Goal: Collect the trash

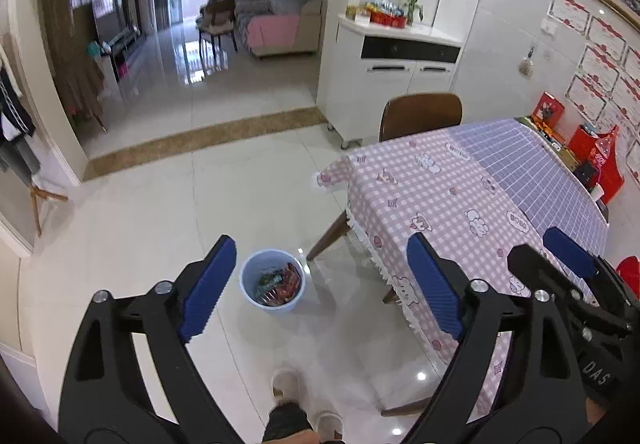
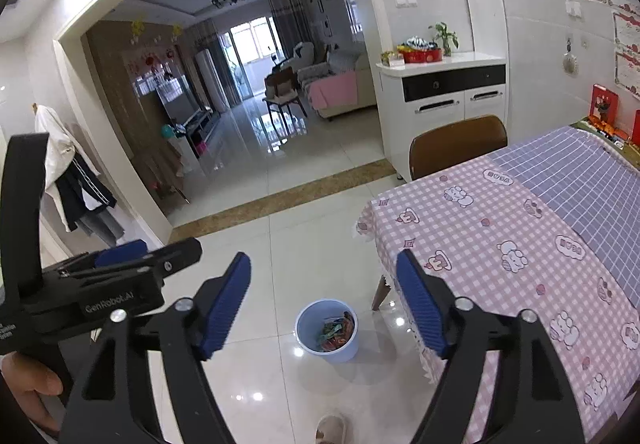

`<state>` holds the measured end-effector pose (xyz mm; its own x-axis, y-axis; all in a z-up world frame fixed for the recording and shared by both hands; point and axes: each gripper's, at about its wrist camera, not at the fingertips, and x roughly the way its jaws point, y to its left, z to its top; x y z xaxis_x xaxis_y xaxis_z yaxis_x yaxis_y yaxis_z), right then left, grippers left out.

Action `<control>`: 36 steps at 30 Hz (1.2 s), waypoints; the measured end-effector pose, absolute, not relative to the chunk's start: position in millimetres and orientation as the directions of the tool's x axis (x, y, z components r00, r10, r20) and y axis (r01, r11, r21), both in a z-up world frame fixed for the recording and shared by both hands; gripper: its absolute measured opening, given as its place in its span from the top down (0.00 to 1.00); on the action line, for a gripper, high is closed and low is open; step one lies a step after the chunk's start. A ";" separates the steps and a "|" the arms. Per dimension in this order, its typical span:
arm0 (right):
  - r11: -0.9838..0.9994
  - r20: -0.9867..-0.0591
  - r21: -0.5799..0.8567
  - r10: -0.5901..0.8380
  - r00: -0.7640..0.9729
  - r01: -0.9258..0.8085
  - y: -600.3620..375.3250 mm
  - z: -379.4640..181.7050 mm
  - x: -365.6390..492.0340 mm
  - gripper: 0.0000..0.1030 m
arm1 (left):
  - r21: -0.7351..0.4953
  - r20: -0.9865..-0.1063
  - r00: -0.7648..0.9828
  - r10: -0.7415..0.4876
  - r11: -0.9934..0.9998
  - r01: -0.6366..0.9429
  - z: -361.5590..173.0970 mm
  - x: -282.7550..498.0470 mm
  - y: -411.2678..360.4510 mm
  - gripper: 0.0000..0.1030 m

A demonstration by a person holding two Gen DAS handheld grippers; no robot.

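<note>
Left gripper and right gripper: jaws wide, nothing between them. Blue bin stands on the floor just beside the counter, with wrappers inside.

You are looking at a pale blue bin holding red and green wrappers, beside a pink-and-white checked tablecloth meeting a lavender grid cloth.

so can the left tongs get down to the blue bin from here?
Probably yes: the left tongs stand open and empty, the blue bin sits on bare floor beside the table, nothing between.
</note>
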<state>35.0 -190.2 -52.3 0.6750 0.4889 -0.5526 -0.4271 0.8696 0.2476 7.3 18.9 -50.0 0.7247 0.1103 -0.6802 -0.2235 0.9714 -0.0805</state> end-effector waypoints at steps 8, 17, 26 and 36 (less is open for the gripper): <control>0.889 -0.495 0.206 0.456 0.740 -0.410 -207.6 -21.8 -11.5 0.22 | -0.054 -0.592 0.796 0.125 0.980 -0.194 -7.4 -33.5 -3.1 0.10; 0.908 -0.467 0.197 0.419 0.779 -0.370 -199.3 -8.3 -39.7 0.19 | 0.016 -0.542 0.829 0.140 0.988 -0.156 11.5 -62.7 2.4 0.08; 0.917 -0.456 0.175 0.398 0.796 -0.359 -176.6 -2.4 -57.0 0.19 | 0.022 -0.519 0.846 0.120 0.992 -0.127 17.4 -77.0 19.5 0.08; 0.923 -0.450 0.170 0.383 0.807 -0.344 -166.3 -0.4 -64.0 0.19 | 0.021 -0.491 0.865 0.099 0.995 -0.102 24.4 -84.6 32.7 0.08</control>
<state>-64.0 -166.3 -0.4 0.8066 0.3835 -0.4499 -0.3440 0.9234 0.1703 -84.6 32.7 24.4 0.8655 0.0990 -0.4910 -0.1020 0.9946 0.0207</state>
